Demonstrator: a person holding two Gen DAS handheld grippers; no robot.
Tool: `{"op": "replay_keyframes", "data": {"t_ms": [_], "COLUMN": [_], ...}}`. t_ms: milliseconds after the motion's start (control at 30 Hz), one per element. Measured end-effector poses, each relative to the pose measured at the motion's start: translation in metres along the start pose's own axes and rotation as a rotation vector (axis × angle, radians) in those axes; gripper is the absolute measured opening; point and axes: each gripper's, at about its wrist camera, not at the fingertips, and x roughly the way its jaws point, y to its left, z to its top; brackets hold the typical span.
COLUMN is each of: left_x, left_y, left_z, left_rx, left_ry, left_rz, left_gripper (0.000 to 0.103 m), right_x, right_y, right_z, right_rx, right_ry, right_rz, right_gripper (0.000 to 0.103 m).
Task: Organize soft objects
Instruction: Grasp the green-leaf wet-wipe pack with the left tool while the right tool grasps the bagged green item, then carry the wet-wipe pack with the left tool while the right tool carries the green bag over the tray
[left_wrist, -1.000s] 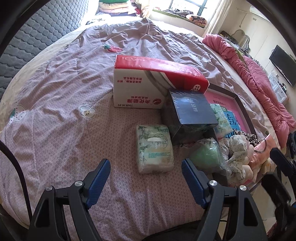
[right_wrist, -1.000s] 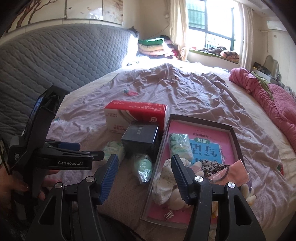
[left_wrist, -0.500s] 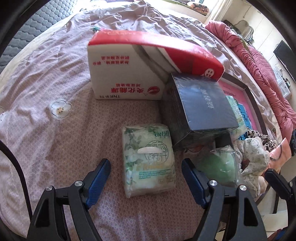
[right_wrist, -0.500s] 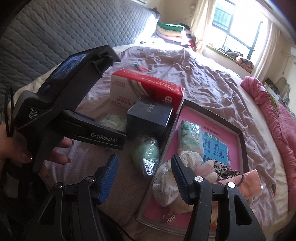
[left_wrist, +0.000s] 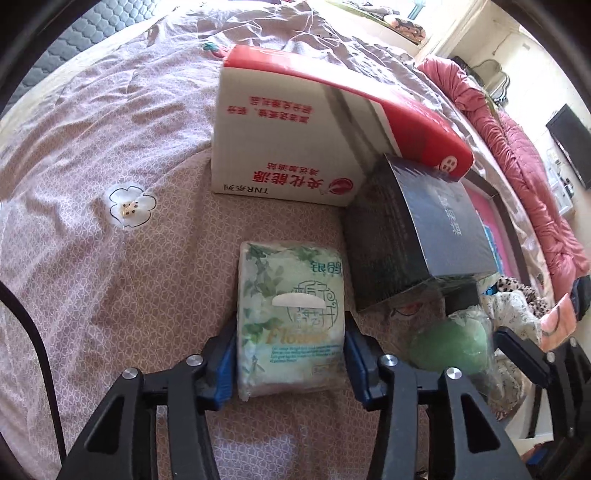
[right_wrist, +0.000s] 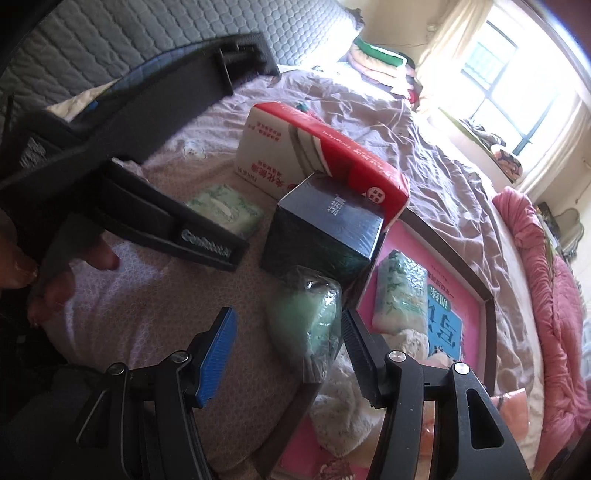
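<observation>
The left gripper (left_wrist: 290, 356) is closing on the tissue pack (left_wrist: 291, 317): its jaws have just been narrowing, and the blue pads are now sitting against both long sides of the pack, which is lying flat on the bedspread (left_wrist: 110, 258) near the bed's front edge, just in front of the white-and-red carton (left_wrist: 295, 147) and just beside the dark box (left_wrist: 417, 236). The step in hand looks like the pick-up of this pack, with the pink-lined tray (right_wrist: 443, 266) as the likely place for it, since a second tissue pack (right_wrist: 400, 295) is already lying in that tray with some bundled cloth items. The next move is probably calling for a firm enough squeeze on the soft, yielding wrapper, then a straight lift clear of the dark box before carrying it across. The right gripper (right_wrist: 288, 354) is standing wide with nothing pressed, its fingers straddling the wrapped green soft object (right_wrist: 306, 317), which is resting at the tray's near rim; that one seems next in line. A person's hand (right_wrist: 55, 273) is showing around the left tool's handle. The bed is filling a bright bedroom, with a grey quilted headboard (right_wrist: 110, 48) behind, a sunlit window (right_wrist: 517, 92) at the far side and a pink quilt (right_wrist: 554, 295) bunched along the bed's right edge.
</observation>
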Motion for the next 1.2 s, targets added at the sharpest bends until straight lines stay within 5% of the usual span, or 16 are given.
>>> {"op": "replay_keyframes", "data": {"t_ms": [167, 433, 567, 867, 1200], "left_x": [-0.006, -0.026, -0.029, -0.040, -0.080], "left_y": [0.007, 0.023, 0.016, -0.003, -0.029], "left_z": [-0.003, -0.010, -0.011, -0.014, -0.020], "left_rx": [-0.007, -0.042, -0.028, 0.002, 0.066], "left_ry": [-0.024, -0.061, -0.064, -0.095, -0.174], "left_rz": [-0.030, -0.071, -0.071, -0.073, -0.086], "left_gripper": [0.047, 0.047, 0.047, 0.047, 0.047], "right_x": [0.014, 0.023, 0.032, 0.009, -0.051], "right_y": [0.004, 0.000, -0.002, -0.055, -0.074], "right_z": [0.004, 0.013, 0.014, -0.001, -0.005], "right_rx": [-0.045, -0.018, 0.010, 0.393, 0.487], "right_ry": [0.004, -0.025, -0.002, -0.113, -0.258], "right_rz": [-0.022, -0.035, -0.034, 0.215, 0.209], "right_gripper": [0.061, 0.034, 0.030, 0.026, 0.026]}}
